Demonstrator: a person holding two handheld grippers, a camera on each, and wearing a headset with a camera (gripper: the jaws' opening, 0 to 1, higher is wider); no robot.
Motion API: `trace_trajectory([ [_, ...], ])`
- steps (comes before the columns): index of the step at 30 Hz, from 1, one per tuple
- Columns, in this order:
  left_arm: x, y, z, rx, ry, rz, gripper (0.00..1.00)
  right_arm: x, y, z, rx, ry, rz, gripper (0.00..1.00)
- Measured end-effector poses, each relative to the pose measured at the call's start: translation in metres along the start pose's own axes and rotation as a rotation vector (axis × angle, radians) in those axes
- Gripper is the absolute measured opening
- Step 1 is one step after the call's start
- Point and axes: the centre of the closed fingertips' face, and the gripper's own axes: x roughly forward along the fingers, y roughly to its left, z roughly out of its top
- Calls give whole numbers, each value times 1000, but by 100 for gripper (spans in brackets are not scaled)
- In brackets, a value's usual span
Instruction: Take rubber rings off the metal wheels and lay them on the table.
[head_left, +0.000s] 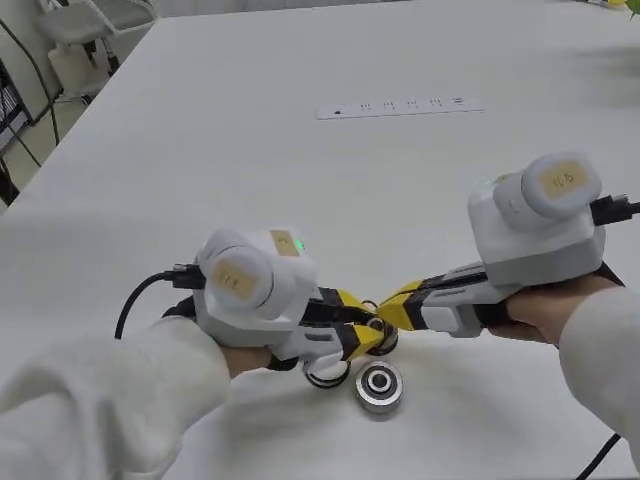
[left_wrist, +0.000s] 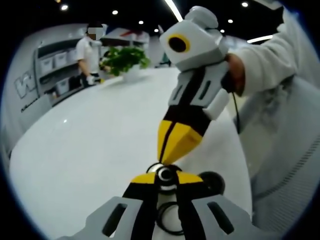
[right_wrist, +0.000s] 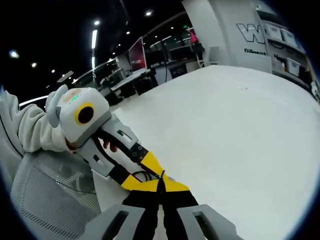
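My left gripper (head_left: 376, 338) is shut on a small metal wheel (left_wrist: 165, 175), which sits between its yellow tips (left_wrist: 145, 178) just above the white table (head_left: 300, 170). My right gripper (head_left: 388, 308) comes in from the right and meets it tip to tip. It is shut on a thin black rubber ring (right_wrist: 161, 176) at the wheel's edge. A second metal wheel (head_left: 378, 386) lies flat on the table just below the grippers. A loose black rubber ring (head_left: 325, 378) lies beside that wheel, under the left gripper.
A flat white strip with dark marks (head_left: 400, 106) lies further back at mid-table. A chair (head_left: 85, 20) stands off the far left corner. A potted plant (left_wrist: 122, 57) and a person (left_wrist: 92, 50) are at the table's far end.
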Motion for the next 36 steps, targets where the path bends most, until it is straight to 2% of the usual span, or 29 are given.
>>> trace_trajectory([
  [1, 0, 0, 0, 3, 1, 0, 14, 1, -1, -1, 9, 4, -5, 0],
  [2, 0, 0, 1, 35, 7, -8, 14, 1, -3, -2, 23, 9, -12, 0],
  [4, -4, 0, 3, 61, 9, -12, 16, 1, -8, -6, 59, 27, -32, 0],
  [6, -9, 1, 8, 61, -3, -21, 20, -1, -8, -4, 75, 10, -24, 0],
  [9, -18, 3, 19, 99, -18, -9, 31, -4, -10, 1, 94, -8, -34, 0],
  [14, -33, 0, 34, 80, -57, -17, 41, -7, -9, 3, 95, -15, -38, 0],
  [16, -40, 0, 37, 80, -51, -16, 44, -9, -7, 5, 69, -16, -44, 0],
  [18, -50, 0, 39, 88, -20, -9, 50, -10, -6, 8, 61, -22, -45, 0],
  [19, -57, 0, 44, 108, -16, 4, 54, -11, -5, 10, 57, -27, -44, 0],
  [21, -67, -2, 50, 102, -18, 6, 61, -13, -4, 12, 48, -33, -43, 0],
  [24, -89, -8, 58, 90, -39, 21, 66, -14, -1, 17, 41, -51, -33, 0],
  [27, -107, -5, 56, 59, -44, 66, 66, -15, 2, 19, 40, -57, -23, 0],
  [30, -124, -5, 52, 15, -50, 101, 72, -15, 5, 21, 30, -63, -16, 0],
  [33, -141, -6, 49, 6, -58, 139, 74, -15, 10, 25, 23, -72, -2, 0],
  [36, -155, -7, 44, -3, -47, 175, 74, -15, 14, 28, 21, -82, 11, 0],
])
